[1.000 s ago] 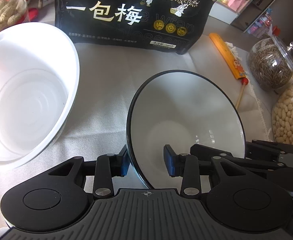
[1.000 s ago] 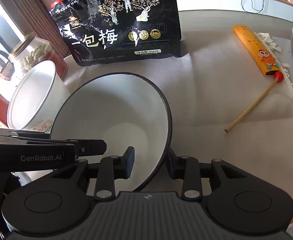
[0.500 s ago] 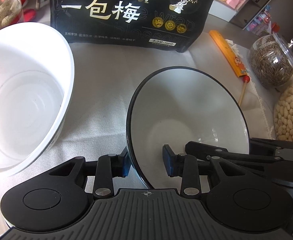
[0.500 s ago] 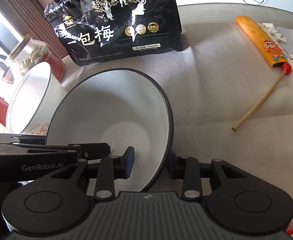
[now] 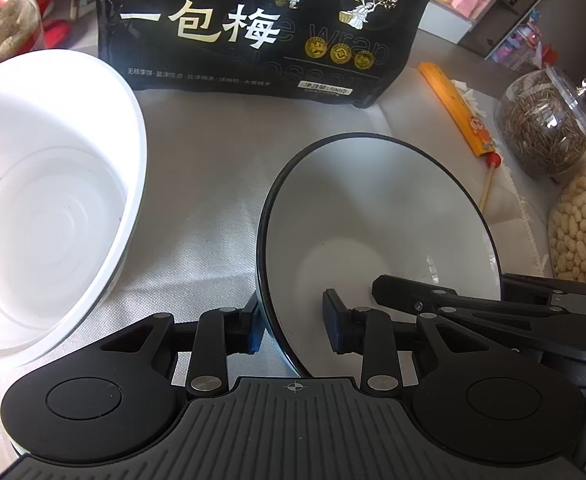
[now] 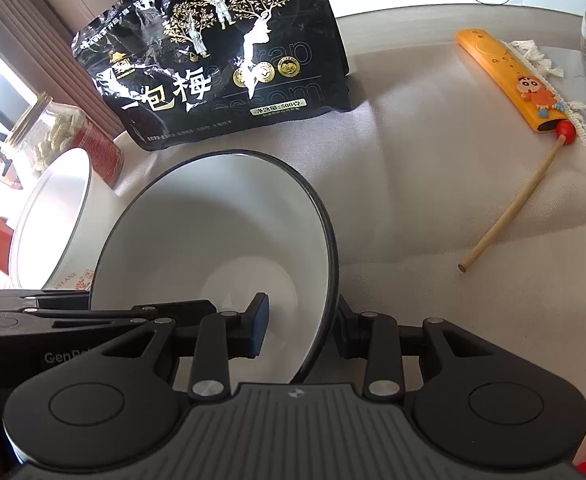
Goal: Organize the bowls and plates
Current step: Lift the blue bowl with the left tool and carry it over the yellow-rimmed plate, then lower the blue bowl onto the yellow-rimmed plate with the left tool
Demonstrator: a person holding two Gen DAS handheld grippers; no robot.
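Observation:
A white bowl with a black rim [image 5: 373, 208] [image 6: 213, 232] is tipped toward the cameras over the grey tablecloth. My left gripper [image 5: 293, 324] straddles its left rim and its jaws are closing. One blue pad lies against the outer wall and the other inside. My right gripper [image 6: 303, 330] is shut on the opposite rim, one pad inside and one outside. Each gripper shows in the other's view: the right gripper's black linkage [image 5: 453, 304] and the left gripper's black linkage [image 6: 93, 316]. A deep plain white bowl [image 5: 53, 200] [image 6: 49, 216] stands to the left, apart from both grippers.
A big black snack bag [image 5: 253, 28] stands behind the bowls. On the right lie a yellow case [image 6: 509, 80] and a wooden stick [image 6: 509, 216]. Glass jars of seeds [image 5: 541, 128] and peanuts [image 5: 585, 232] stand at the right edge, and another jar [image 5: 1, 28] at the far left.
The left gripper's pads have drawn closer together around the bowl's rim. The right gripper keeps its hold, and the bowl has stayed between the two grippers.

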